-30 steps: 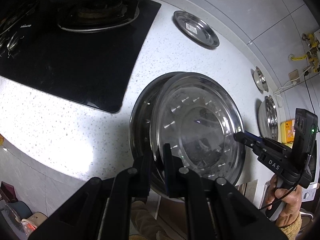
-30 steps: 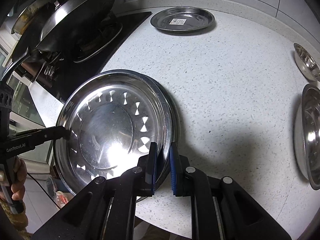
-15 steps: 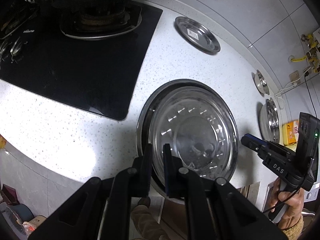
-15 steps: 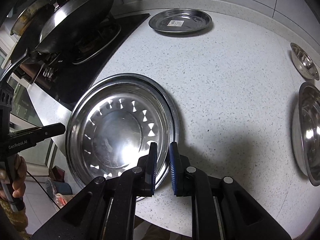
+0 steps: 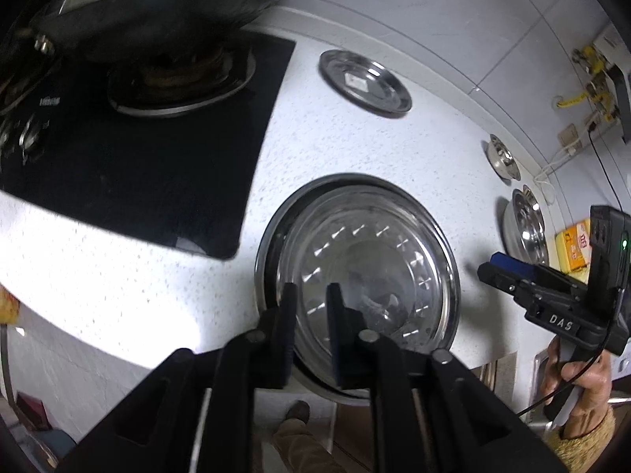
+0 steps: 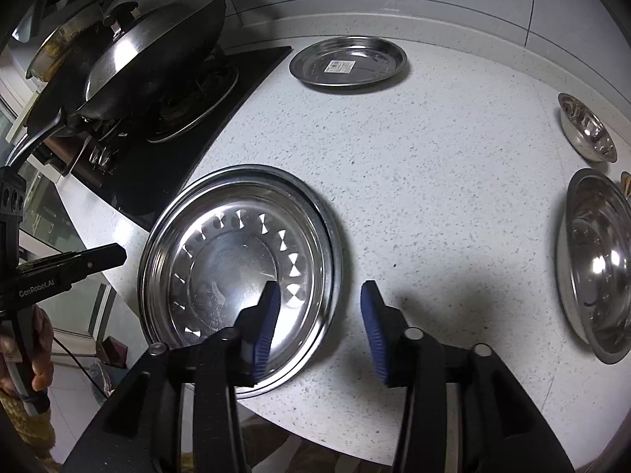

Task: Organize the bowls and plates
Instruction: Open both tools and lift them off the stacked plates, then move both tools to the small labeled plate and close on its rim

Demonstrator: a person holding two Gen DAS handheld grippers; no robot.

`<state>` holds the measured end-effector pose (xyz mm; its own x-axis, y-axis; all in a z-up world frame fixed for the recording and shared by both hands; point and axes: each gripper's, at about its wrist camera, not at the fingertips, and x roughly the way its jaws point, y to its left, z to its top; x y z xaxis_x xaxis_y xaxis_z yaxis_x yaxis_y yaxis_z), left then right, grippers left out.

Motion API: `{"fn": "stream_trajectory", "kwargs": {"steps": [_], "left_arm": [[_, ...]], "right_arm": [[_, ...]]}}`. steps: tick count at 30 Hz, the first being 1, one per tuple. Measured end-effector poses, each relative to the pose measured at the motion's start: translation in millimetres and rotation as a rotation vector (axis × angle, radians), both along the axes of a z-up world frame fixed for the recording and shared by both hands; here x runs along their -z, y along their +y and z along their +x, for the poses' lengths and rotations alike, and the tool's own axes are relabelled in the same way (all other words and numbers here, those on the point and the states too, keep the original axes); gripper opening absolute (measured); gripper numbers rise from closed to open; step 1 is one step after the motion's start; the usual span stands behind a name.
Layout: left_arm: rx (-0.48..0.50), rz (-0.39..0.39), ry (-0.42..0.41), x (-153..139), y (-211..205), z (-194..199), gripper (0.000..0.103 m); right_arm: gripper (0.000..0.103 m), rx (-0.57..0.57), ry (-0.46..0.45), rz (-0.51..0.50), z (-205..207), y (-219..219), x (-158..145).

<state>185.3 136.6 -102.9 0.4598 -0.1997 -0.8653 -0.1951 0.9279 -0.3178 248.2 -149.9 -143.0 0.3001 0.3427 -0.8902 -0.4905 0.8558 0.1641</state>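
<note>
Releasing a steel plate (image 6: 236, 272) onto its twin at the counter's near edge, the right gripper (image 6: 319, 295) has just been opening; its blue pads stand spread, astride the plate's rim without pressing it. The left gripper (image 5: 311, 295), at the opposite rim, has also just been parting, its jaws a narrow gap apart with the rim between them, apparently loose. The stacking step looks all but done. Next, both grippers should back off the stack and turn to the remaining ware: a small plate (image 6: 349, 63) well behind the stack by the wall, and two bowls (image 6: 595, 264) far to its right. The stack overhangs nothing visibly, but sits close to the counter edge (image 6: 355, 425); the hob (image 6: 177, 126) and wok crowd its left, while open counter lies behind and to its right.
</note>
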Motion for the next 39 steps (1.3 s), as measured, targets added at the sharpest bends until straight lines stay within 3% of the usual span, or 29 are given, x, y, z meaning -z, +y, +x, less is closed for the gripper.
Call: {"fn": "stream_trajectory", "kwargs": {"steps": [2, 6, 8, 11, 20, 28, 33, 39], "left_arm": [[0.01, 0.015, -0.025, -4.1, -2.9, 1.7, 0.031], [0.041, 0.043, -0.058, -11.2, -8.3, 10.9, 0.039], [0.053, 0.06, -0.07, -14.7, -11.4, 15.7, 0.053], [0.077, 0.095, -0.088, -20.8, -19.5, 25.3, 0.063], [0.103, 0.141, -0.085, -27.2, -29.5, 88.8, 0.063], [0.08, 0.152, -0.07, -16.9, -30.3, 186.5, 0.063], [0.049, 0.12, -0.013, 3.6, -17.3, 253.6, 0.063], [-0.021, 0.12, 0.055, 34.4, 7.3, 301.1, 0.063]], "right_arm": [[0.045, 0.003, -0.009, 0.004, 1.1, -2.4, -2.6], [0.051, 0.014, -0.03, 0.015, 4.3, -9.0, -8.2], [0.051, 0.017, -0.038, 0.02, 6.6, -12.2, -10.5], [0.055, 0.026, -0.053, 0.028, 13.1, -16.0, -14.6], [0.057, 0.059, -0.085, 0.049, 54.5, -28.9, -24.7], [0.063, 0.094, -0.093, 0.082, 128.4, -32.9, -30.5], [0.063, 0.121, -0.053, 0.121, 184.3, -28.4, -20.5], [0.063, 0.129, -0.004, 0.149, 238.0, -13.0, 1.1]]}}
